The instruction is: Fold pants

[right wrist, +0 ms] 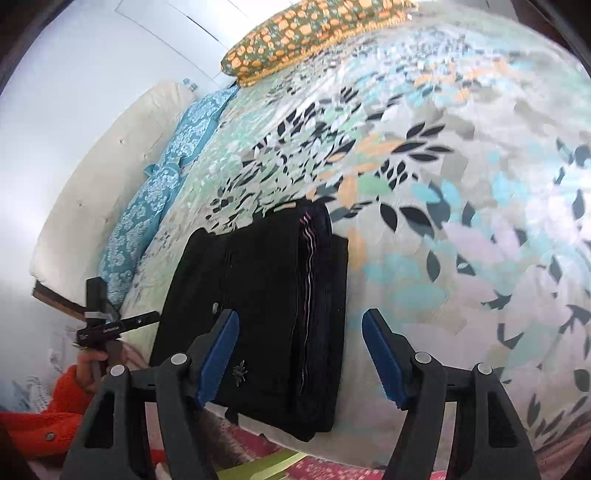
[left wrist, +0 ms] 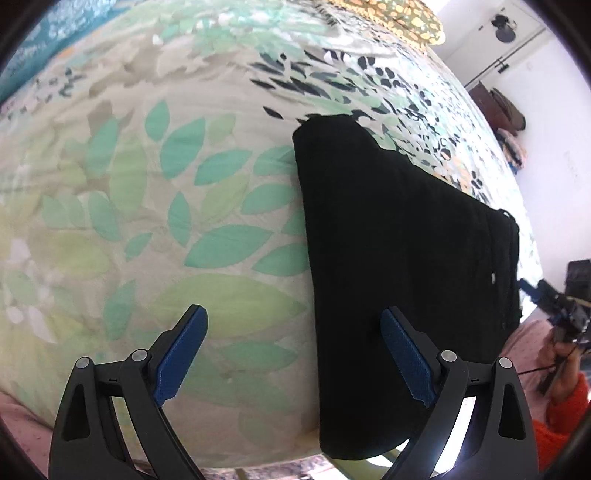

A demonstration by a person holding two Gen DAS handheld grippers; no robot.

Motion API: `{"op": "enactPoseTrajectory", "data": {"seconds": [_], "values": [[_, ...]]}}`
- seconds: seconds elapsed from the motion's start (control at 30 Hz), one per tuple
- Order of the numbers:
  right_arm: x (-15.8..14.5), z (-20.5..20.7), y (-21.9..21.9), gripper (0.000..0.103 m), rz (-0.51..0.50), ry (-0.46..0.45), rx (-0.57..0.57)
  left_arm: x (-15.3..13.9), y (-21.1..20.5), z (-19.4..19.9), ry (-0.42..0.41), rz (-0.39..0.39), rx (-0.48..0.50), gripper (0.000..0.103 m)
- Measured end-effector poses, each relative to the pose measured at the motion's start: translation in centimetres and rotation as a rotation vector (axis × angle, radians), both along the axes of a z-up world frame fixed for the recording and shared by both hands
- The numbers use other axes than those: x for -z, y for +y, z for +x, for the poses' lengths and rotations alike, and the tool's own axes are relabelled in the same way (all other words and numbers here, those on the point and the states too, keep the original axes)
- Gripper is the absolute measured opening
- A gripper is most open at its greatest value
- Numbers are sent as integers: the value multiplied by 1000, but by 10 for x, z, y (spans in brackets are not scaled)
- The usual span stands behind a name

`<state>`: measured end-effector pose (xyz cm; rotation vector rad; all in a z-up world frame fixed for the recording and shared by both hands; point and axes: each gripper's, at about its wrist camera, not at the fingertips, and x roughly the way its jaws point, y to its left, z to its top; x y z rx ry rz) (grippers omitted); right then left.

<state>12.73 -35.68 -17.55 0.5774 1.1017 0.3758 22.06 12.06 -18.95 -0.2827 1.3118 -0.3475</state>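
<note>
The black pants [left wrist: 399, 258] lie folded into a compact rectangle near the front edge of the bed; they also show in the right wrist view [right wrist: 266, 306], with stacked folded edges along their right side. My left gripper [left wrist: 293, 356] is open and empty, held above the bed at the pants' left edge. My right gripper [right wrist: 299, 354] is open and empty, held above the pants' right edge. The right gripper shows at the far right of the left wrist view [left wrist: 561, 314]; the left gripper shows at the left of the right wrist view [right wrist: 110, 328].
A leaf-print bedspread [left wrist: 166, 221] covers the bed [right wrist: 461, 221]. An orange-patterned pillow [right wrist: 310, 29] lies at the head, with a blue patterned cloth [right wrist: 159, 192] and a white mattress edge [right wrist: 110, 155] along the left side. An orange sleeve [right wrist: 44, 413] is below.
</note>
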Motion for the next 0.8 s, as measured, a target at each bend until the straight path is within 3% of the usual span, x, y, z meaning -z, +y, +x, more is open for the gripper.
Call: {"op": "enactPoseTrajectory", "data": {"seconds": [0.07, 0.2, 0.33, 0.37, 0.4, 0.47, 0.53, 0.67, 0.8], "values": [[18, 12, -1, 71, 46, 59, -45, 11, 0, 9, 40, -60, -3, 95], [49, 34, 4, 76, 104, 149, -108, 15, -9, 23, 30, -122, 26, 96], [62, 50, 24, 77, 228, 161, -182, 22, -25, 29, 57, -188, 54, 95], [63, 52, 33, 75, 186, 156, -209, 21, -32, 28, 57, -186, 83, 82], [63, 54, 41, 65, 150, 153, -234, 21, -40, 27, 58, -186, 121, 58], [60, 55, 44, 53, 170, 135, -222, 16, -46, 22, 54, -163, 119, 31], [52, 53, 44, 43, 190, 113, -204, 9, -41, 23, 64, -208, 85, 20], [23, 68, 48, 39, 232, 49, -230, -23, -42, 32, 21, -256, 80, 19], [-10, 114, 48, 39, 201, -34, -244, -49, -42, 70, -60, -254, 54, 19]]}}
